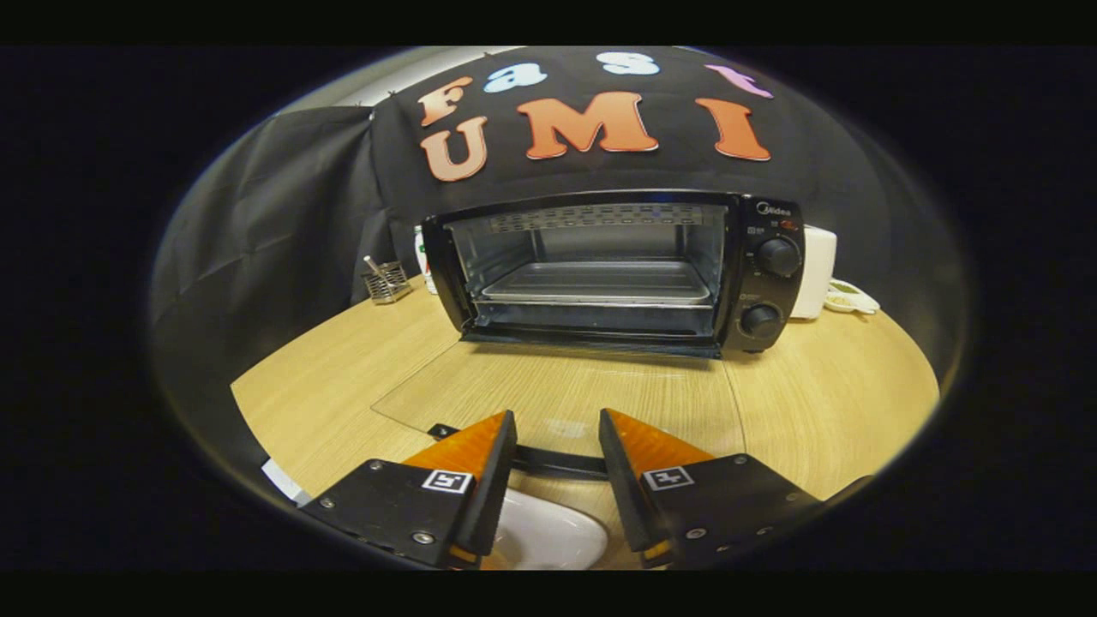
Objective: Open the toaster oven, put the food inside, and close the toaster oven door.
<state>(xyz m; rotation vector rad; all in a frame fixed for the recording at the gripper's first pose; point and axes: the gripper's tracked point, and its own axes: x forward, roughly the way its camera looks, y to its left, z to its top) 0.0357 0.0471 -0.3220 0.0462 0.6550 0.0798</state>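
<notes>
The toaster oven (613, 270) stands open at the far side of the wooden table (823, 403), its glass door (548, 394) folded flat onto the tabletop toward me. Inside, a metal tray (597, 283) sits on the rack, bare as far as I can see. Two black knobs (778, 256) are stacked on the control panel at the oven's right end.

My gripper (557, 428) hovers just short of the door's dark handle (557, 463), which runs crosswise behind my fingertips — fingers spread apart, nothing held between them. Below the gap between the fingers, close under me, a white dish (548, 536) shows its rim; I cannot tell what, if anything, lies on it.

Left of the oven, near the black cloth wall (257, 223), stands a small wire-mesh holder (387, 281) with a utensil sticking up from it. Behind the oven's right end is a white appliance (816, 270), and beside that a small white object (848, 297) — too small to identify. A strip of white paper (287, 482) lies at the table's near left edge.
</notes>
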